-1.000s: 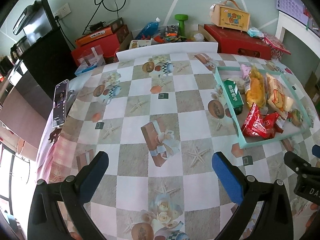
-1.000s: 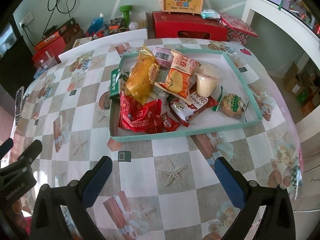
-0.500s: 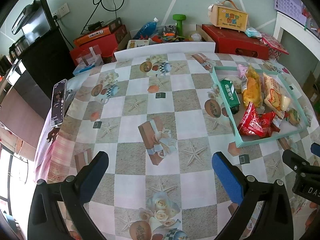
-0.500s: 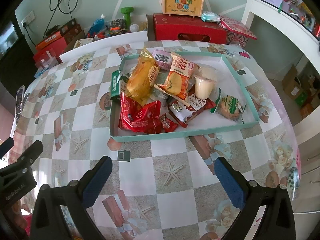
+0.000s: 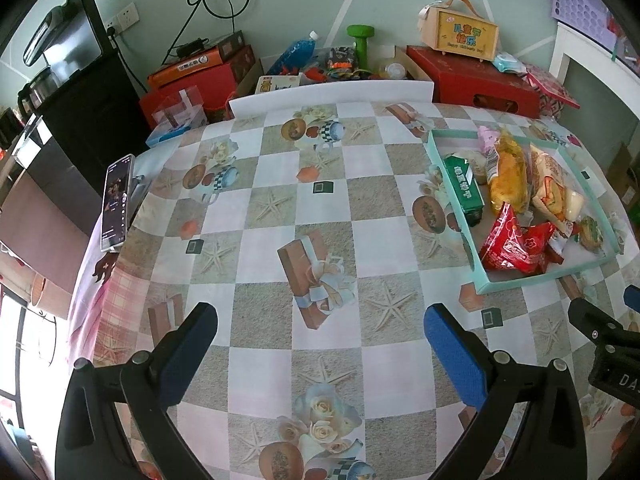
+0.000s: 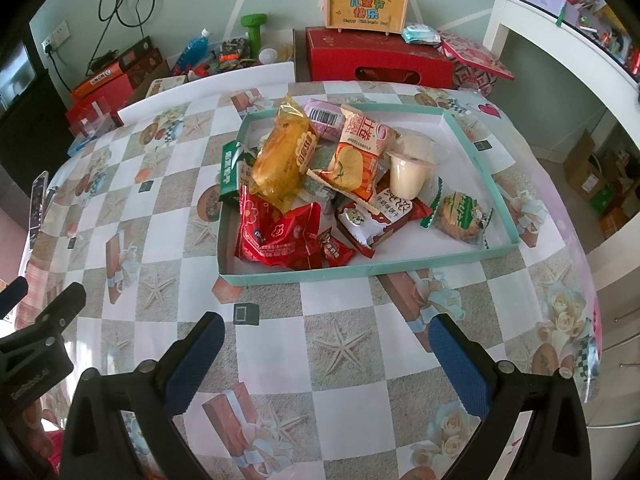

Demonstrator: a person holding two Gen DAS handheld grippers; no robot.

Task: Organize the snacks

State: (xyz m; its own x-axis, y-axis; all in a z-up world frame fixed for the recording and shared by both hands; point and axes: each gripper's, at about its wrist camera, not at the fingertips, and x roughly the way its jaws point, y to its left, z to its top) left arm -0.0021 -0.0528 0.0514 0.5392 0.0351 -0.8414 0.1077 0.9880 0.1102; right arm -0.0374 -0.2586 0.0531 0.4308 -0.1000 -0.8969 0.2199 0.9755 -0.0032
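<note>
Left wrist view: the left gripper (image 5: 320, 336) hangs over bare counter (image 5: 256, 200) with its jaws wide apart and nothing between them. The teal tray (image 5: 532, 278) of snacks lies well off to its right and ahead, with the red packet (image 5: 514, 246) at the tray's near corner.

Right wrist view: the right gripper (image 6: 326, 350) is also spread wide and empty. The tray (image 6: 360, 270) sits straight ahead of it, its long side running across the gripper's line. All the snacks lie heaped inside, the red packet (image 6: 280, 236) ahead and slightly left, the cookie pack (image 6: 460, 216) ahead right, the pudding cup (image 6: 410, 170) beyond. By this lie, the right gripper is the nearer one. Whether the heap awaits sorting or was gathered here, I cannot tell.
</note>
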